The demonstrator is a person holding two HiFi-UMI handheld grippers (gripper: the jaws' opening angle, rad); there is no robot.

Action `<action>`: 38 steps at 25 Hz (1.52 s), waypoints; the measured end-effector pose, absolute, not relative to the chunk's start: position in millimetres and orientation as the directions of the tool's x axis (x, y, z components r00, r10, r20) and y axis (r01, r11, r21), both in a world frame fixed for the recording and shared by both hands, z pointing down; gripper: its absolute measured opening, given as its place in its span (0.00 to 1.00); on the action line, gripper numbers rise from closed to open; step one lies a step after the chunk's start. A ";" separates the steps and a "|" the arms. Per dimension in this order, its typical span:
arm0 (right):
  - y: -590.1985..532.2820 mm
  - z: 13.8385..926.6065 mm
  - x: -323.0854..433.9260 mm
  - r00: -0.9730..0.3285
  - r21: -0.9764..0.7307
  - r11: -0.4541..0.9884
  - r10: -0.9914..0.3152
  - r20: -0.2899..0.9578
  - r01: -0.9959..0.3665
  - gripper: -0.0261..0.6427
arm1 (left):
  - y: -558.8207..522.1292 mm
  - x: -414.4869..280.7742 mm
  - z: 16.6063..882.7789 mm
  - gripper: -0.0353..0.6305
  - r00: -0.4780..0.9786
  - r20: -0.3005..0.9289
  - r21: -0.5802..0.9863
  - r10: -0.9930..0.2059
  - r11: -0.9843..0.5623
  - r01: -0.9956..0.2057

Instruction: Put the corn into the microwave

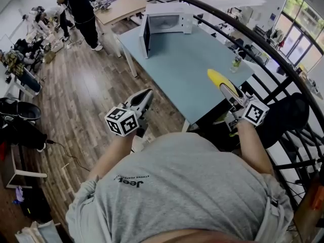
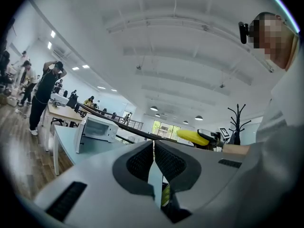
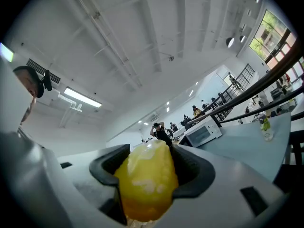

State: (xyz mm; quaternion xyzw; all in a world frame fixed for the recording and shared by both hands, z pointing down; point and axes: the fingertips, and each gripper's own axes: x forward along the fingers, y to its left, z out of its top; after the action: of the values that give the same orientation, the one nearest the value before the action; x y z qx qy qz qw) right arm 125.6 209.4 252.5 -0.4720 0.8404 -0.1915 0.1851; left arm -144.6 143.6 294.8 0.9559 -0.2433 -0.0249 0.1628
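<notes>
The yellow corn (image 1: 221,81) sticks out of my right gripper (image 1: 229,92), whose jaws are shut on it, over the near right corner of the pale blue table (image 1: 182,70). In the right gripper view the corn (image 3: 146,182) fills the space between the black pads of that gripper (image 3: 147,175). A white microwave (image 1: 164,24) stands at the table's far end with its door swung open to the left; it also shows as the microwave (image 2: 95,128) and the microwave (image 3: 203,133). My left gripper (image 1: 144,97) is off the table's near left edge, shut and empty, its pads (image 2: 142,161) meeting.
A small bottle (image 1: 236,63) stands near the table's right edge. A black curved railing (image 1: 263,44) runs along the right. A person in black (image 1: 81,9) stands by a wooden desk (image 1: 119,6) far left. Wood floor lies left of the table.
</notes>
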 end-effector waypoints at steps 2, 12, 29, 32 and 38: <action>211.4 254.3 132.3 -0.487 -0.499 0.480 -0.864 -0.126 -0.722 0.46 | 145.0 -136.4 293.3 0.09 0.881 0.030 0.319 -0.472 -0.831 -0.456; 219.7 247.2 194.3 -0.491 -0.487 0.495 -0.858 -0.147 -0.719 0.46 | 151.3 -63.2 285.5 0.09 0.890 0.036 0.298 -0.454 -0.846 -0.443; 136.5 285.0 226.6 -0.566 -0.518 0.535 -0.816 -0.114 -0.667 0.46 | 104.6 8.4 320.2 0.09 0.900 0.100 0.329 -0.424 -0.840 -0.432; 82.2 293.2 217.3 -0.574 -0.517 0.539 -0.812 -0.108 -0.665 0.46 | 53.8 5.3 338.1 0.09 0.904 0.105 0.340 -0.414 -0.839 -0.424; -57.3 310.0 212.8 -0.552 -0.557 0.492 -0.831 -0.071 -0.669 0.46 | -88.4 16.8 363.4 0.09 0.922 0.122 0.371 -0.369 -0.844 -0.387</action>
State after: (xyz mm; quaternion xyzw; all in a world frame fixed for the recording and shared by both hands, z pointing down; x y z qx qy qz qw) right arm 212.8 -57.3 310.0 -0.4424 0.8474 -0.2411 0.1675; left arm 16.8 -88.4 363.4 0.9600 -0.1968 0.0229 0.1980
